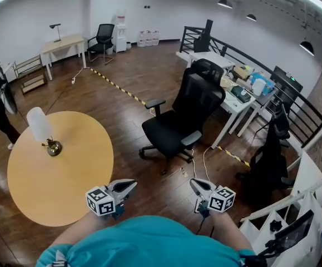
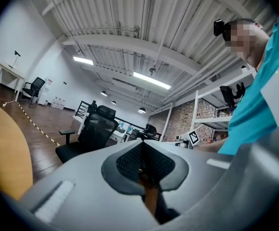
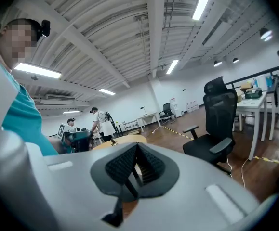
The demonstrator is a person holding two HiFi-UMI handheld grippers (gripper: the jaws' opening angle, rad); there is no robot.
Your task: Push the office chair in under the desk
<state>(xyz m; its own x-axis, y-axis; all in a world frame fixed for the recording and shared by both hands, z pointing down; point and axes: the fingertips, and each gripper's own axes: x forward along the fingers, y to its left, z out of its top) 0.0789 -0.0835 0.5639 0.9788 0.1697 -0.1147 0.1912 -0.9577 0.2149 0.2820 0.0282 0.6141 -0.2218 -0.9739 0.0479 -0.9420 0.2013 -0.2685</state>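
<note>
Out on the floor, the office chair point(image 1: 180, 121) sits beside the desk point(image 1: 231, 107), not tucked in, so I'd say approach stage. The left gripper point(image 1: 128, 187) and right gripper point(image 1: 196, 184), both clenched empty, need to reach it next.

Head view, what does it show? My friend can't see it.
A black office chair stands pulled out from a white desk at its right. At the bottom, the left hand-held gripper and right hand-held gripper are shut and empty, short of the chair. A round yellow table with a lamp sits left.
</note>
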